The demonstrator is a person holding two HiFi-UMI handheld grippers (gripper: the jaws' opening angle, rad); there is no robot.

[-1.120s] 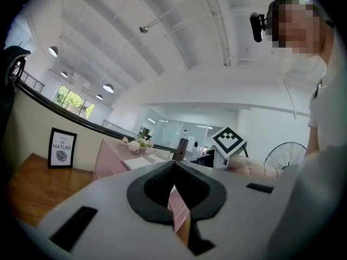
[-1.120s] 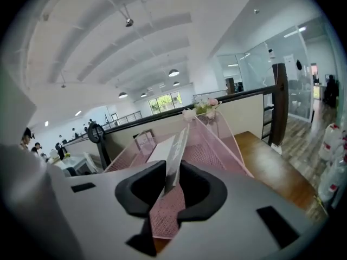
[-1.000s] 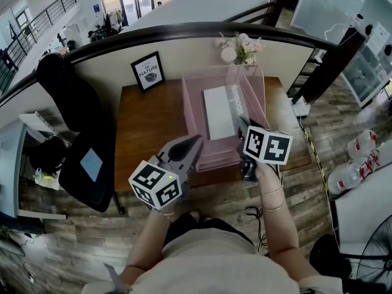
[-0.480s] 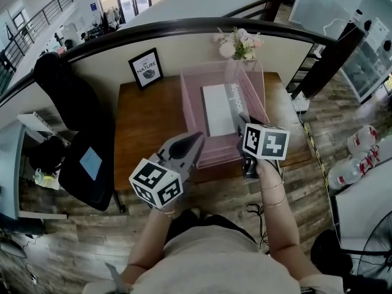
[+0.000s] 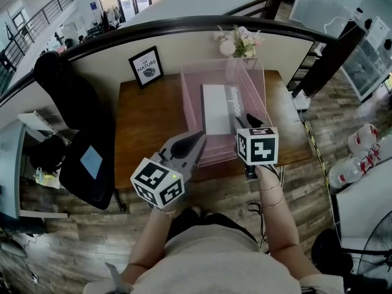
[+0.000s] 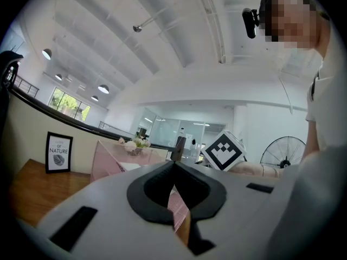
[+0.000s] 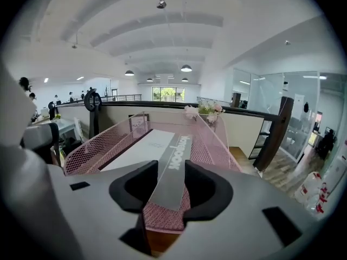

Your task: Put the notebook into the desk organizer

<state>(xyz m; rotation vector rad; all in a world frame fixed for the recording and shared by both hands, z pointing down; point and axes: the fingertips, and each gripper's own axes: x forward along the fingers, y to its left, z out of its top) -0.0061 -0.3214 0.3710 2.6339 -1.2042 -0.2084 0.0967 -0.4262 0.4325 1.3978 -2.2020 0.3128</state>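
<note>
The notebook (image 5: 214, 109) lies in the organizer (image 5: 191, 116) on the desk (image 5: 147, 130); a picture frame (image 5: 146, 67) stands to its left, flowers (image 5: 240, 43) behind it.

Framed print (image 5: 146, 68) upright at back left of tabletop (image 5: 147, 124); flowers (image 5: 239, 43) at back; water bottles (image 5: 358, 158) far right.

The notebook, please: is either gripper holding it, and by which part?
Neither: the right gripper has just opened, its jaws astride the notebook, which lies in the desk organizer; the left gripper is shut, empty.
</note>
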